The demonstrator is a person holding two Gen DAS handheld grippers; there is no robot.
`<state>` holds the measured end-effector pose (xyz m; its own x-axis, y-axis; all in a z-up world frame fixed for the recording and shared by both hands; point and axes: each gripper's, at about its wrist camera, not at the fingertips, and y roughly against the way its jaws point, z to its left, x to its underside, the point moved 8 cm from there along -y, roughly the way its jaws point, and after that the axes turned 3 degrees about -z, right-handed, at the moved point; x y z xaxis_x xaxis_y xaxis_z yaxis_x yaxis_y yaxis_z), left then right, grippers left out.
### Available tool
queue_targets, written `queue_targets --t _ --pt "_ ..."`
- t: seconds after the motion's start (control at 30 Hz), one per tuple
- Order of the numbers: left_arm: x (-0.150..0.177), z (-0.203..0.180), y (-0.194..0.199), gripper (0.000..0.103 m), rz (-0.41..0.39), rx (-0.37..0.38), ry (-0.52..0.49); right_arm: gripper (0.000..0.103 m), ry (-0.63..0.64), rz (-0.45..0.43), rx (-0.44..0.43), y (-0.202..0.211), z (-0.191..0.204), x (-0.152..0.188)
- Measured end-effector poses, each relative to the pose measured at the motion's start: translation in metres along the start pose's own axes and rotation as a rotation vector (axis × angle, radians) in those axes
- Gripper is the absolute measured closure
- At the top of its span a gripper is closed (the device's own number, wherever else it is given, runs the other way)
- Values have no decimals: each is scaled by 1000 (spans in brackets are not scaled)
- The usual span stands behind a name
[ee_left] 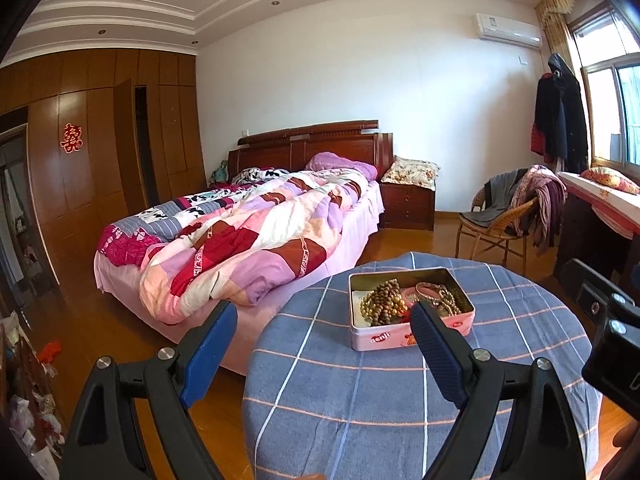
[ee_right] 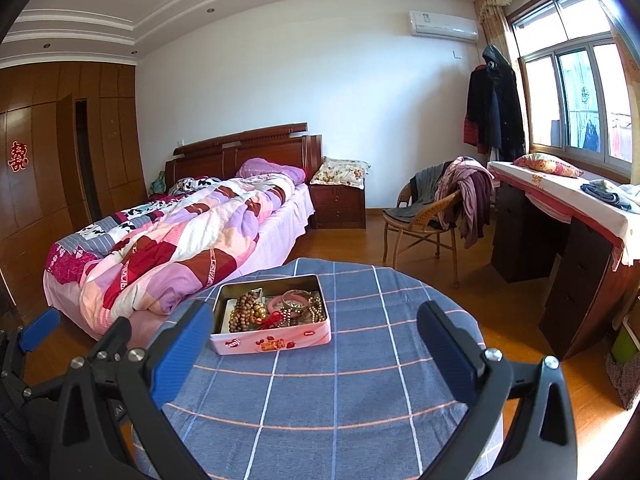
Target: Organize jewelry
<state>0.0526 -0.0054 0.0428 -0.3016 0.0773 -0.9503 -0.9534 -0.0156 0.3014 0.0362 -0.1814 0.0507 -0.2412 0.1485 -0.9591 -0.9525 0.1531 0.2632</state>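
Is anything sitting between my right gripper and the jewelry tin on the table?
Nothing visible does. The right gripper hangs open over bare checked tablecloth, and the open tin lies just ahead of it and slightly left, lid off, with beads and bangles exposed on top.

bed [ee_right: 168, 236] | wicker chair [ee_right: 424, 220] | desk [ee_right: 560, 240] | wardrobe [ee_left: 80, 160]

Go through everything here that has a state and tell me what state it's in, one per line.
tin box: lid off, upright on the table
jewelry: piled loose inside the tin box
left hand-held gripper: open, holding nothing
right hand-held gripper: open, holding nothing
wardrobe door: ajar
bed: unmade, quilt rumpled
wicker chair: draped with clothes
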Motion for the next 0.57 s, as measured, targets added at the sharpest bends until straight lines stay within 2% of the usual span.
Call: queue_targets --t 0.13,0.3,0.57 --pt "-2 1 -5 15 -2 0 6 0 -4 2 10 -1 -1 1" --pt "2 -6 -9 15 29 66 31 0 -5 21 10 -6 -1 4" --pt "8 -19 -22 15 69 68 -3 0 -10 51 21 -16 -7 8"
